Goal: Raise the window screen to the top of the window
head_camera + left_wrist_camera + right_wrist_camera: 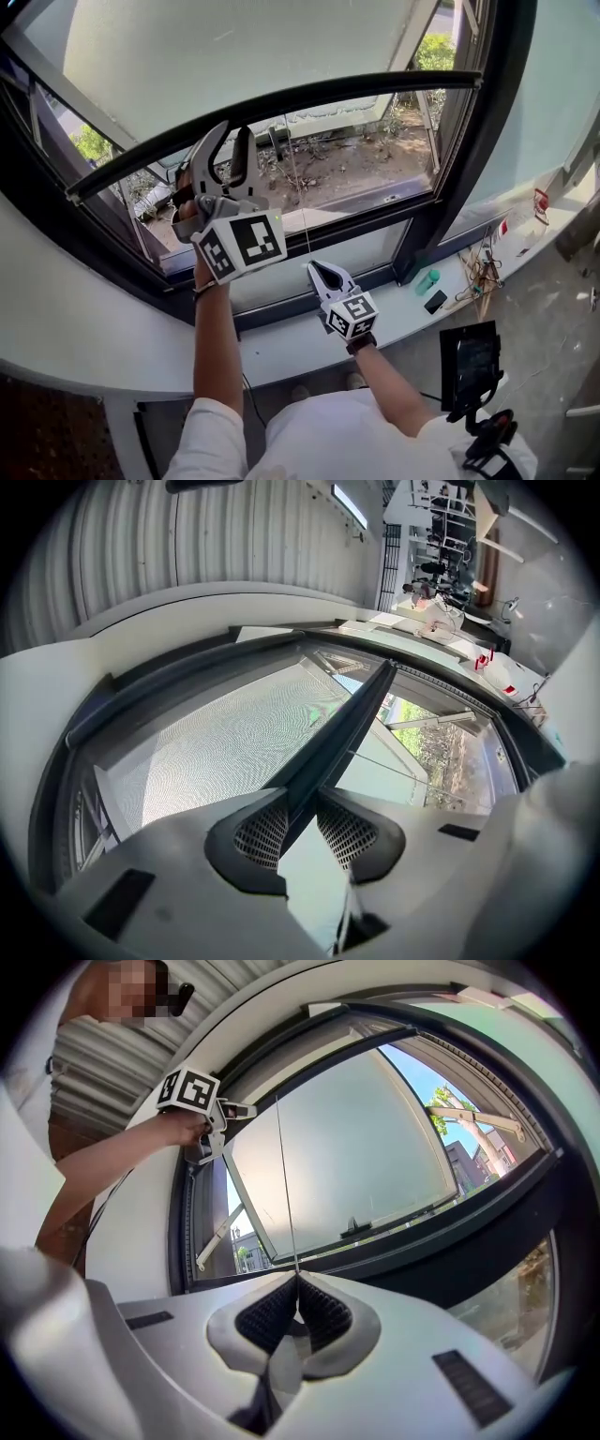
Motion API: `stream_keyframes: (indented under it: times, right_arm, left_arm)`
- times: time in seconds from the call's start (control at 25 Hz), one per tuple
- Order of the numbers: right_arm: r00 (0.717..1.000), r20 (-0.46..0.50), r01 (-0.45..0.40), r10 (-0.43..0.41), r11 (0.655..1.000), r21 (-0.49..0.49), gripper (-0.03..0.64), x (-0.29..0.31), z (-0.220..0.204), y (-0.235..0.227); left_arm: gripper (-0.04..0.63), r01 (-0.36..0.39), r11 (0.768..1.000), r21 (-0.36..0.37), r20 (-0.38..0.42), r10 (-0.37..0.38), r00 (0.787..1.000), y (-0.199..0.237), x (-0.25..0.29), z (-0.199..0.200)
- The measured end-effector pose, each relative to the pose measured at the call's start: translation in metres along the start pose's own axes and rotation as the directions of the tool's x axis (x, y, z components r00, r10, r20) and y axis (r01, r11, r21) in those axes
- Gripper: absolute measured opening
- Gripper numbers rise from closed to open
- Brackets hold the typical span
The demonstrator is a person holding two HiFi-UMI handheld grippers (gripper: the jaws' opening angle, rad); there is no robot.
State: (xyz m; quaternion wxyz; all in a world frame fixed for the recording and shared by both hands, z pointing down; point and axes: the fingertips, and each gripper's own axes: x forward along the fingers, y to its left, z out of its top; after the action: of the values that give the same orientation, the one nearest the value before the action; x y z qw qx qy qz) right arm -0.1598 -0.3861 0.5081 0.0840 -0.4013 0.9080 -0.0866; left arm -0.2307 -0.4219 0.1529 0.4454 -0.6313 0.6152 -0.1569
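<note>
The left claw [232, 141] clamps the bar [356, 91] of the screen [234, 37], which sits partway up the window [489, 141]. The right claw [323, 274] is pinched tight on a thin cord [298, 187].

A white ledge [281, 342] carries a teal object [427, 280], a small black item [435, 302] just beside it, and a tangle of wires [483, 272] further right. A red item [542, 202] sits beyond the wires. A black screen [471, 361] stands at lower right. Outside lie bare soil [347, 169] and shrubs [434, 49].
</note>
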Motion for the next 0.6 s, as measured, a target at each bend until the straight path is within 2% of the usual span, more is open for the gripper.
stream_keyframes:
  times: [0.28,0.6]
  right_arm:
    - [1.000,-0.011,0.028,-0.029,0.999,-0.022,0.005,0.003,0.004,-0.008]
    - [1.000,0.010,-0.020,0.021,0.994,-0.104,0.005,0.003,0.019,0.002]
  left_arm:
    - [0.071,-0.003,1.000,-0.010,0.005,0.004,1.000,0.006,0.007,-0.010]
    - [0.071,-0.026,0.999,0.022,0.003,0.026,1.000,0.018,0.012,-0.004]
